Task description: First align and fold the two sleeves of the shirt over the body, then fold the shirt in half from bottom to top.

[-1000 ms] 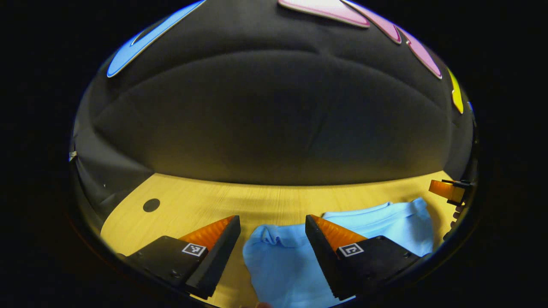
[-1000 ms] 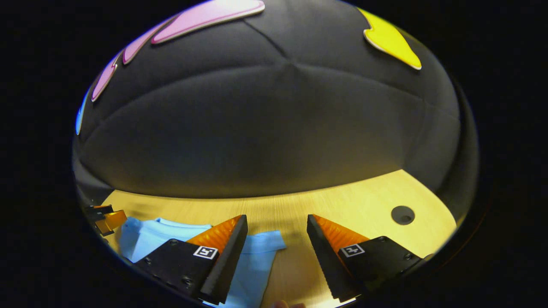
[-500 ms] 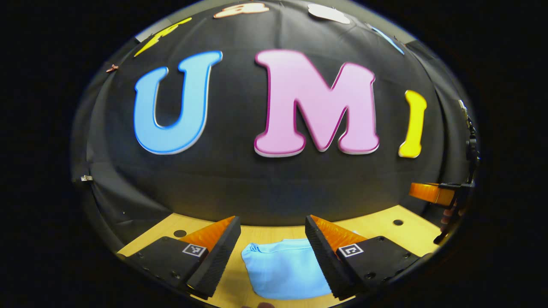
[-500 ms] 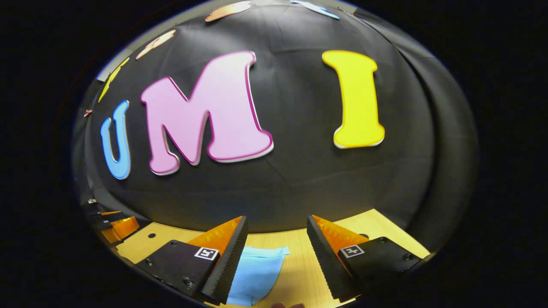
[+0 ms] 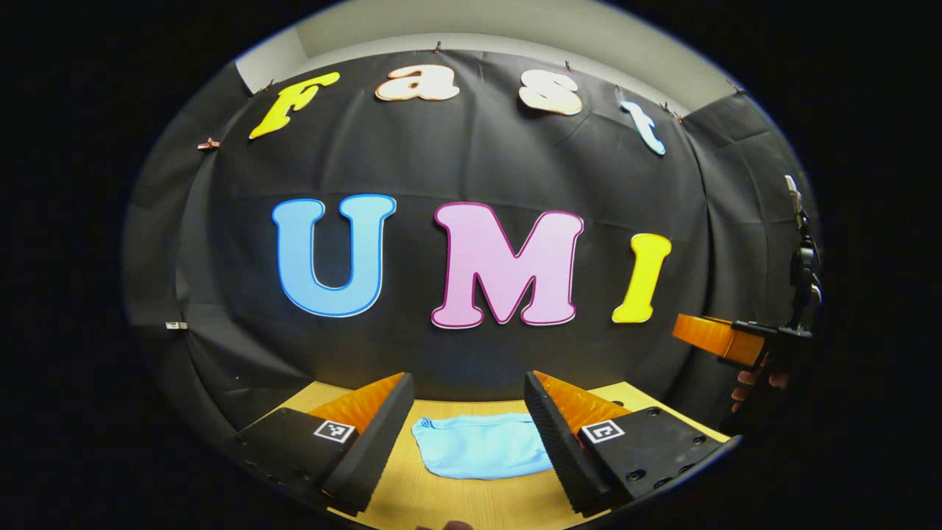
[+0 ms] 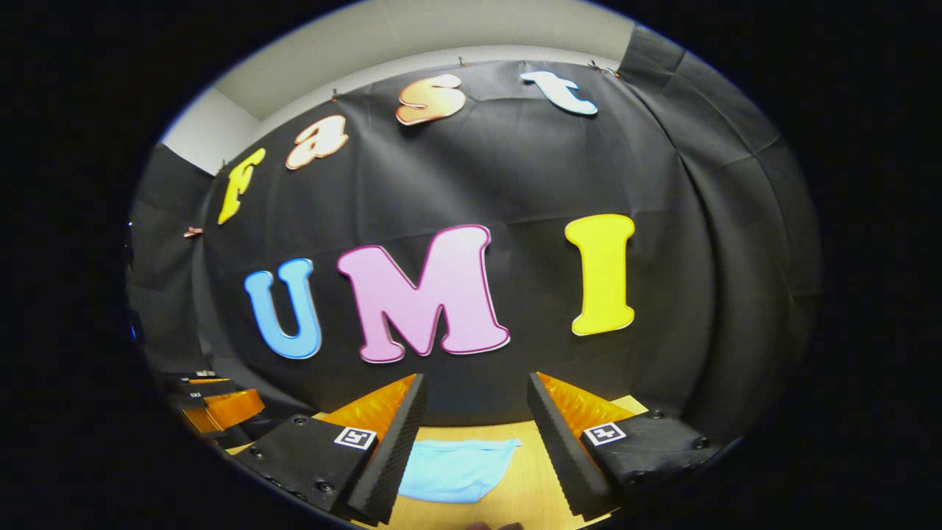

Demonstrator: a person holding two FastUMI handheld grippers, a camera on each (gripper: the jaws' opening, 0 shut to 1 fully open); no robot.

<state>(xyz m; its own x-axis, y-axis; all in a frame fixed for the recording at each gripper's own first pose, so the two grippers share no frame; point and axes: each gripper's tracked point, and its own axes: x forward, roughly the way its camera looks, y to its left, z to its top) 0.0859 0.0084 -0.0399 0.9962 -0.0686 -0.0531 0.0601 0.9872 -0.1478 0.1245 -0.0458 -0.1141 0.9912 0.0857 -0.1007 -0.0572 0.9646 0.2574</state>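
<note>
Shirt (image 5: pixel 482 445): light blue, lying as a compact bundle on the wooden table (image 5: pixel 471 504), close to the far edge under the booth's black cloth wall; in the right gripper view it sits low between the fingers, partly hidden behind the left-hand finger.
Left gripper (image 5: pixel 469 430): raised above the table, jaws spread wide, nothing between them; the shirt lies farther off, seen through the gap.
Right gripper (image 6: pixel 475 434): likewise raised, jaws apart and empty, well clear of the cloth.
Right gripper in the left gripper view: at the right edge, held by a hand (image 5: pixel 758 383), up off the table.
In the way: nothing lies between either gripper and the shirt.
Table: small dark round holes (image 5: pixel 617 403) near the far corners.
</note>
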